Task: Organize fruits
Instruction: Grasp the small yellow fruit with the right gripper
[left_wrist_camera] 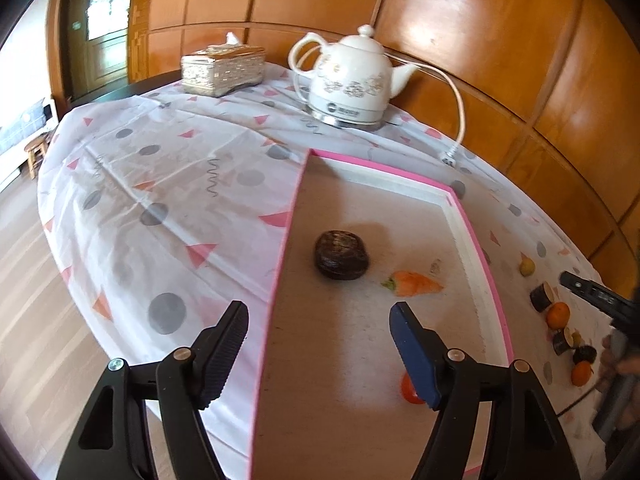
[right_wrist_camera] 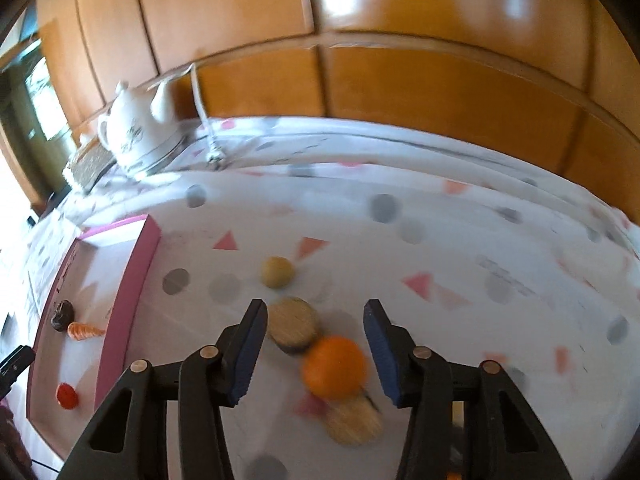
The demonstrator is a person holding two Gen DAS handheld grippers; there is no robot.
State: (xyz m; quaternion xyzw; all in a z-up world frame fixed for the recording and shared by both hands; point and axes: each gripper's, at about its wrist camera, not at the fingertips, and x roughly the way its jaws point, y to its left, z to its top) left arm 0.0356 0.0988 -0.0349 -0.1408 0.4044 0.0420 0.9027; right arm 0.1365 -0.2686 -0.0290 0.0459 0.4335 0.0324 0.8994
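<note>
A pink-edged tray (left_wrist_camera: 464, 216) lies on the table and holds a dark brown fruit (left_wrist_camera: 341, 255), a carrot (left_wrist_camera: 416, 283) and a red piece (left_wrist_camera: 410, 390). My left gripper (left_wrist_camera: 318, 346) is open and empty above the tray's near left edge. In the right wrist view my right gripper (right_wrist_camera: 316, 350) is open, with an orange (right_wrist_camera: 335, 366) between its fingers, not clamped. Two round brown slices (right_wrist_camera: 294, 323) (right_wrist_camera: 354, 420) and a yellow fruit (right_wrist_camera: 277, 272) lie nearby. The tray (right_wrist_camera: 132, 280) is to the left. The right gripper's tip (left_wrist_camera: 592, 296) shows in the left wrist view.
A white kettle (left_wrist_camera: 352, 76) with a cord (left_wrist_camera: 460, 116) and a tissue box (left_wrist_camera: 224, 68) stand at the back of the table. Several small fruits (left_wrist_camera: 558, 314) lie right of the tray. A wooden panelled wall (left_wrist_camera: 500, 40) runs behind the table.
</note>
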